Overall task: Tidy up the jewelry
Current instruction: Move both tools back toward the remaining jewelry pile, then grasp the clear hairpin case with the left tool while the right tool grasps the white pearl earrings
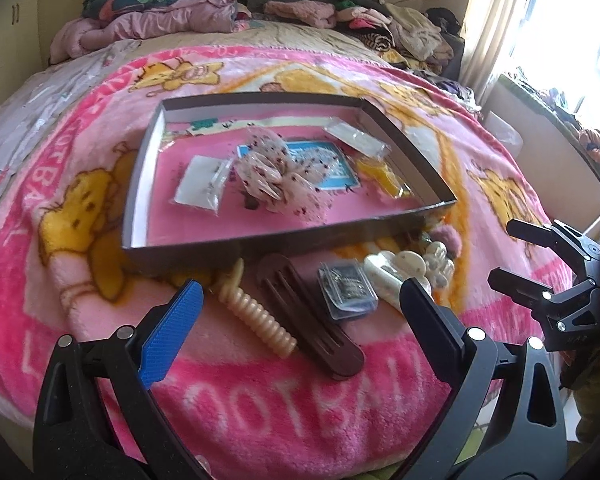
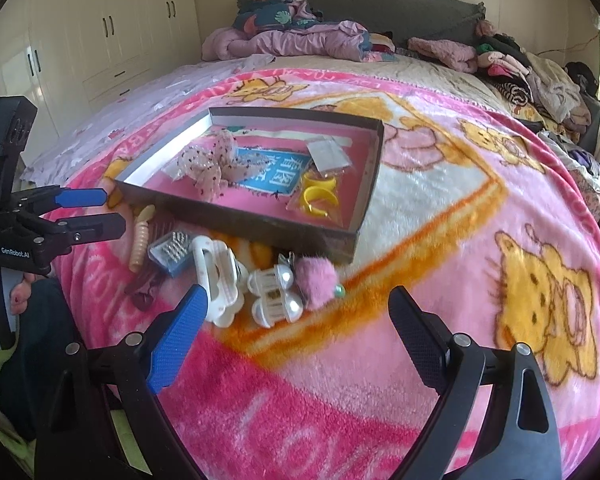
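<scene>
A: Surveying the bed, largest first: pink blanket (image 2: 440,208) covered it, and a shallow tray (image 2: 364,184) sat mid-blanket. What lay in it?

B: A dotted fabric bow (image 2: 214,162), a blue card (image 2: 274,176), a clear packet (image 2: 327,154) and yellow rings (image 2: 320,196) in a bag. So part of the sorting looked done.

A: And outside the tray?

B: A row just in front of its near wall: brown clip (image 1: 308,320), cream comb (image 1: 256,316), small box of pins (image 1: 346,288), white claw clip (image 2: 218,280), pearl clips (image 2: 274,292), pink pompom (image 2: 316,278). Six pieces left, by my count, so roughly half remained.

A: Tools?

B: Left gripper (image 1: 296,308) stood with jaws well apart, nothing between the pads, poised over the comb and brown clip. Right gripper (image 2: 296,312) likewise wide and empty, near the white clip and pearl clips. Neither touched anything.

A: Next pick?

B: Probably the comb or brown clip for the left; only a guess.
</scene>
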Demonstrator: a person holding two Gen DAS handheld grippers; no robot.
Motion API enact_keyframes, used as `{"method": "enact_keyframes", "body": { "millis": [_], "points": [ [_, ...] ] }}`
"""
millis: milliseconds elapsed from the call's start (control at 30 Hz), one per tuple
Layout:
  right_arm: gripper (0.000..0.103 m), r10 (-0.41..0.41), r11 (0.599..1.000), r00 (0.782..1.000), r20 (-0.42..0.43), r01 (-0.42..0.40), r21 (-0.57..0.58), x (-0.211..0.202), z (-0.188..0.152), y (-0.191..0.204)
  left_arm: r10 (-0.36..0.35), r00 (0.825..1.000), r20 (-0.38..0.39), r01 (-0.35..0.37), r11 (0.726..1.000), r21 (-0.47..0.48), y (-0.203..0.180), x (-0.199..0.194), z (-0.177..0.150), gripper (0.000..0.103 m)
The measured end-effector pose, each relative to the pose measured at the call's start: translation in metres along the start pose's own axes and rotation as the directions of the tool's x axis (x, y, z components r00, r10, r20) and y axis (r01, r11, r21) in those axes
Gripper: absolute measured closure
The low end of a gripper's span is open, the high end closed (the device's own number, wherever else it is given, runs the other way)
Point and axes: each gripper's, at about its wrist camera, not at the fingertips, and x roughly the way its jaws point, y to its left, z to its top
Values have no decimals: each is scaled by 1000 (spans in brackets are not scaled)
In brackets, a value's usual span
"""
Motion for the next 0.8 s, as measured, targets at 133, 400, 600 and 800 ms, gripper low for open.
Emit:
{"method": "enact_keyframes", "body": {
  "millis": [133,400,600,800],
  "points": [
    [20,9,1000,1000,-9,-9,2,2,-6,-4,-6,1000,-18,6,1000,5,-7,5,-4,20],
    [41,38,999,998,-44,-39,-11,12,-18,-4,-23,998,-53,25,999,42,-25,17,-10,56],
    [49,67,998,996,-63,-68,-16,22,-24,-1,-24,997,-79,29,998,55,-32,25,-12,68],
    [53,88,996,994,-70,-90,-27,32,-23,3,-17,995,-94,22,998,56,-36,34,-13,71]
  ]
}}
